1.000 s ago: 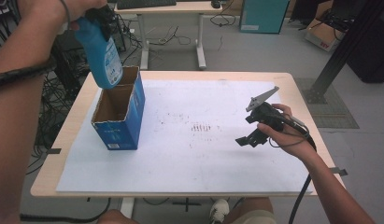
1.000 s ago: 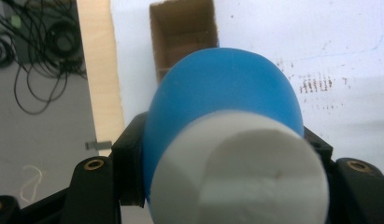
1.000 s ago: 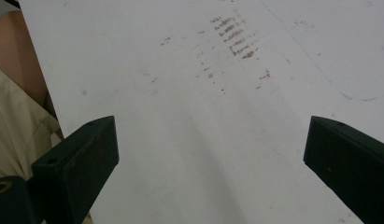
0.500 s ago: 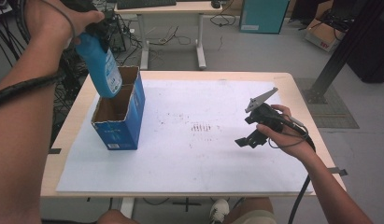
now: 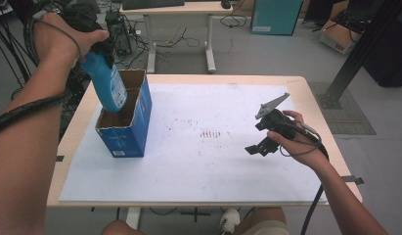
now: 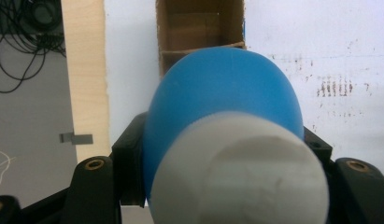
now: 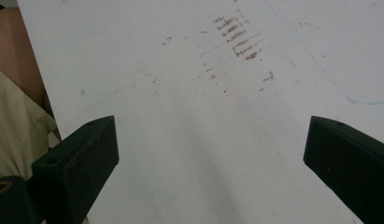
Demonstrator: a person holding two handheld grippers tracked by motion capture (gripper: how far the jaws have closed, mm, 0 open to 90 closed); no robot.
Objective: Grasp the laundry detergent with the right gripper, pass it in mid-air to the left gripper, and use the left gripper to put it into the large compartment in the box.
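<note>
At the upper left of the high view, the left gripper (image 5: 93, 34) clamps a blue bottle (image 5: 106, 83) by its upper body, its jaws pressed against both sides, and holds it tilted with its base just inside the open top of the blue cardboard box (image 5: 125, 132). The packing looks about halfway done: the bottle is entering but not yet seated or released. It is smooth blue plastic with a white cap (image 6: 241, 172) and a pale label. The right gripper (image 5: 267, 134) hovers empty at centre right, jaws spread wide over the white sheet (image 5: 213, 166).
</note>
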